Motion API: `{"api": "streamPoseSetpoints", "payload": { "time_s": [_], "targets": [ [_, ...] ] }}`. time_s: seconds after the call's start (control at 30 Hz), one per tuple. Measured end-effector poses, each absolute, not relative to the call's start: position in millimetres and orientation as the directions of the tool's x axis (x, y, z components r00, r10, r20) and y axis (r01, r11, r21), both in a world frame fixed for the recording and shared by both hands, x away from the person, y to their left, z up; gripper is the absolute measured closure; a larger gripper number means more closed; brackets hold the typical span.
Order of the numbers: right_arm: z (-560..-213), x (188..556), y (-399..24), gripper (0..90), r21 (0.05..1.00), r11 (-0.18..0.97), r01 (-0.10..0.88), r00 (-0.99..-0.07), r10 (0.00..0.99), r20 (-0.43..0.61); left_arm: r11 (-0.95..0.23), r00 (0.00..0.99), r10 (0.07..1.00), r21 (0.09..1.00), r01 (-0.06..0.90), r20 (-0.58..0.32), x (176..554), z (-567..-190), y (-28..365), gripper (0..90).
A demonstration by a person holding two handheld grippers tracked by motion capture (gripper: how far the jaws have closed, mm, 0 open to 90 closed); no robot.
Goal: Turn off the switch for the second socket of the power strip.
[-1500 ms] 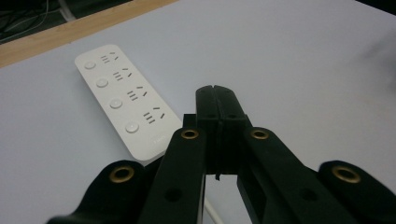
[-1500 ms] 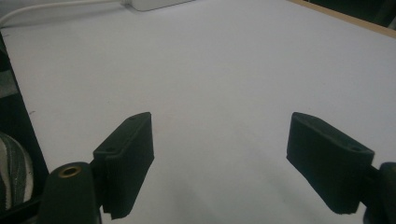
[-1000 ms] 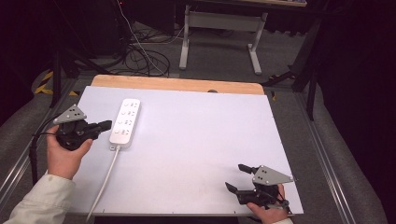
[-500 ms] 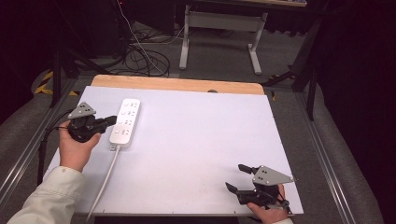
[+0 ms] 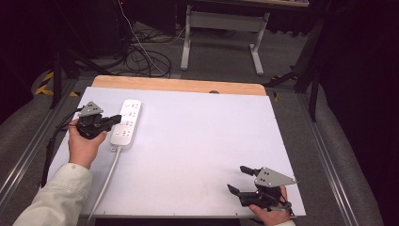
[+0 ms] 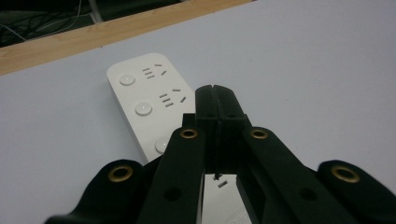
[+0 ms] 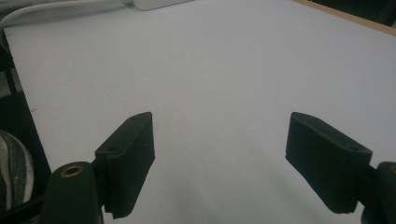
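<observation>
High view first: a white power strip [image 5: 126, 124] lies flat near the left edge of the pale table [image 5: 197, 141], its cord [image 5: 106, 179] trailing toward the near edge; the left gripper [image 5: 112, 120] sits at its left side with jaws pressed together on nothing, tips over the strip's edge, while the right gripper [image 5: 237, 180] rests well apart at the near right corner, jaws spread. I see no containers on the table. Left gripper view: the closed jaws hang just above the strip [image 6: 149, 105], whose round buttons and socket slots show beyond them. It looks like rigid, smooth plastic, fairly light, likely to slide when pushed; gripping across its narrow width would probably hold best, though the stiff cord may drag. Right gripper view: the parted jaws frame bare table [image 7: 224, 84], with the strip's end [image 7: 159, 3] and cord [image 7: 56, 9] far off.
</observation>
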State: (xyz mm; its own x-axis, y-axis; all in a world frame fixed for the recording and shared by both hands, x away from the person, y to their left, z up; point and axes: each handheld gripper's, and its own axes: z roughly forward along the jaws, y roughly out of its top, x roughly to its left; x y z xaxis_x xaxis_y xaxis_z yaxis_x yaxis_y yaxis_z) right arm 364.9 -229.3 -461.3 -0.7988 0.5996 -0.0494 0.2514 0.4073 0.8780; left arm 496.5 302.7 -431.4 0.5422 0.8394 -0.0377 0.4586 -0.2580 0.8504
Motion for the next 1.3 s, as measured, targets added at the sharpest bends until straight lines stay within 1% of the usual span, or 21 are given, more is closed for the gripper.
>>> {"api": "streamPoseSetpoints", "payload": {
  "time_s": [0.2,0.37,0.5,0.83,1.3],
  "targets": [
    [-462,365,-229,24.3,0.877,0.410,0.250,-0.800,0.597,-0.051,-0.248,0.525,0.850,0.842,0.480,-0.048,505,-440,304,89.6],
    [-462,365,-229,24.3,0.876,0.411,0.251,-0.801,0.596,-0.050,-0.254,0.508,0.861,0.832,0.493,-0.038,511,-446,302,89.6],
    [-462,365,-230,24.5,0.877,0.409,0.251,-0.802,0.596,-0.048,-0.242,0.476,0.878,0.817,0.524,-0.045,515,-450,304,89.6],
    [-463,365,-230,24.5,0.876,0.409,0.254,-0.803,0.595,-0.044,-0.228,0.456,0.888,0.803,0.551,-0.061,524,-459,305,89.6],
    [-463,366,-230,24.5,0.875,0.411,0.256,-0.805,0.592,-0.043,-0.247,0.444,0.895,0.782,0.572,-0.042,528,-465,304,89.6]
  ]
}}
